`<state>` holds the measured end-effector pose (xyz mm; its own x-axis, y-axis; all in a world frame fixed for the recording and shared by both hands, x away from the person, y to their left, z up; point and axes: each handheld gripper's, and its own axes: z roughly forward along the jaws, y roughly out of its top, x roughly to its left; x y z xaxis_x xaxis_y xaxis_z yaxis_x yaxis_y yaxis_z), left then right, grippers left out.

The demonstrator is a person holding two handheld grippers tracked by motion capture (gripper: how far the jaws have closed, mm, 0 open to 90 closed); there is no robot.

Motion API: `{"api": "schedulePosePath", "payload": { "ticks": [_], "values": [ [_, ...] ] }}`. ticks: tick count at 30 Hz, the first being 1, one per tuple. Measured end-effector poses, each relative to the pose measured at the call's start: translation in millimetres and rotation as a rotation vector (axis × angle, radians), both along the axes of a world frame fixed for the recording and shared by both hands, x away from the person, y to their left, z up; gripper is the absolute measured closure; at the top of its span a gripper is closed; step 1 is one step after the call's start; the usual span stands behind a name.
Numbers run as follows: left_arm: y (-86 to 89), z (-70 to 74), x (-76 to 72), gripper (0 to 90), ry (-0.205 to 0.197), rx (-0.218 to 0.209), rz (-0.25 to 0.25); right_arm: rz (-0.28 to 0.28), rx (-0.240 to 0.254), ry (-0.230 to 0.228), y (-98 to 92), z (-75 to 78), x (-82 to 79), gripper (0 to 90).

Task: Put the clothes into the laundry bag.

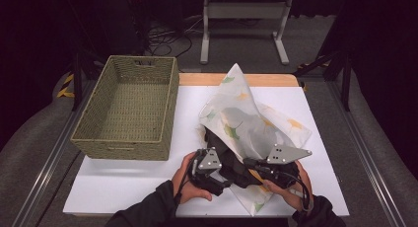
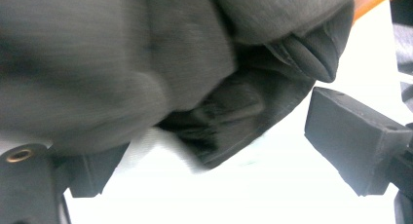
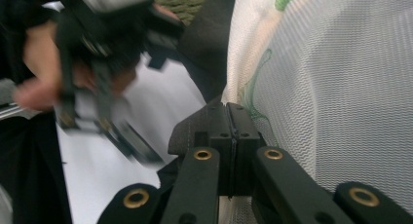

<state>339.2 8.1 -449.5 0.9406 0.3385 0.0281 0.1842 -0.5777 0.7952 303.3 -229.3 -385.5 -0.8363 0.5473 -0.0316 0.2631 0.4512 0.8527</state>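
Observation:
A white mesh bag [image 1: 249, 116] printed with green and yellow leaves lies on the white tabletop [image 1: 123, 182], its far corner standing up. A dark grey garment [image 1: 227, 160] spills from its near opening. My left gripper [image 1: 222, 181] sits at the garment's near left side, and its jaws stand wide open in the left gripper view [image 2: 219, 160], where the dark garment [image 2: 146, 78] hangs blurred just ahead of them without touching either pad. My right gripper [image 3: 231, 131] is shut on the edge of the mesh bag [image 3: 331, 87]; it shows at the bag's near edge in the high view [image 1: 249, 164].
A woven green basket [image 1: 130, 106] stands to the left of the bag. A wooden strip [image 1: 197, 79] edges the table's far side. Bare white surface lies between the basket and the hands. A metal frame [image 1: 244, 24] stands on the floor beyond.

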Motion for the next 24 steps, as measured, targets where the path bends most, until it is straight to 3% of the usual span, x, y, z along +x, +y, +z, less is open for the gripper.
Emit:
{"api": "schedulePosePath", "payload": {
  "ticks": [3,4,7,10,11,12,14,16,19,24],
  "values": [
    [-17.6,-8.1,5.3,13.4,0.013,0.008,0.028,0.010,0.010,0.006,0.5,-0.1,0.0,90.0],
    [-24.0,-10.1,7.9,14.8,-0.023,0.016,0.048,0.015,0.013,0.015,0.7,-0.7,0.5,90.0],
    [-31.6,-11.0,15.0,22.1,-0.039,0.015,0.079,0.018,0.014,0.020,1.1,-1.8,0.7,90.0],
    [-37.1,-8.6,25.0,47.4,-0.056,0.007,0.119,0.017,0.024,0.033,-0.1,-2.8,1.7,90.0],
    [-36.2,-6.7,27.8,60.3,-0.062,-0.005,0.128,0.018,0.024,0.034,-0.3,-3.3,1.8,90.0],
    [-36.3,-5.3,30.4,70.3,-0.052,-0.029,0.128,0.018,0.027,0.035,-0.3,-3.3,1.7,90.0],
    [-33.7,-1.3,32.9,80.6,-0.049,-0.076,0.136,0.020,0.033,0.036,-0.2,-2.9,1.7,90.0],
    [-32.4,5.0,30.9,84.0,-0.061,-0.112,0.145,0.027,0.046,0.037,0.5,-1.3,1.6,90.0],
    [-26.1,22.3,25.6,85.3,-0.121,-0.155,0.152,0.053,0.068,0.037,6.0,4.5,-0.5,90.0],
    [-15.2,39.2,15.9,85.5,-0.140,-0.205,0.136,0.097,0.091,-0.003,17.2,21.4,-8.5,90.0]
  ]
}}
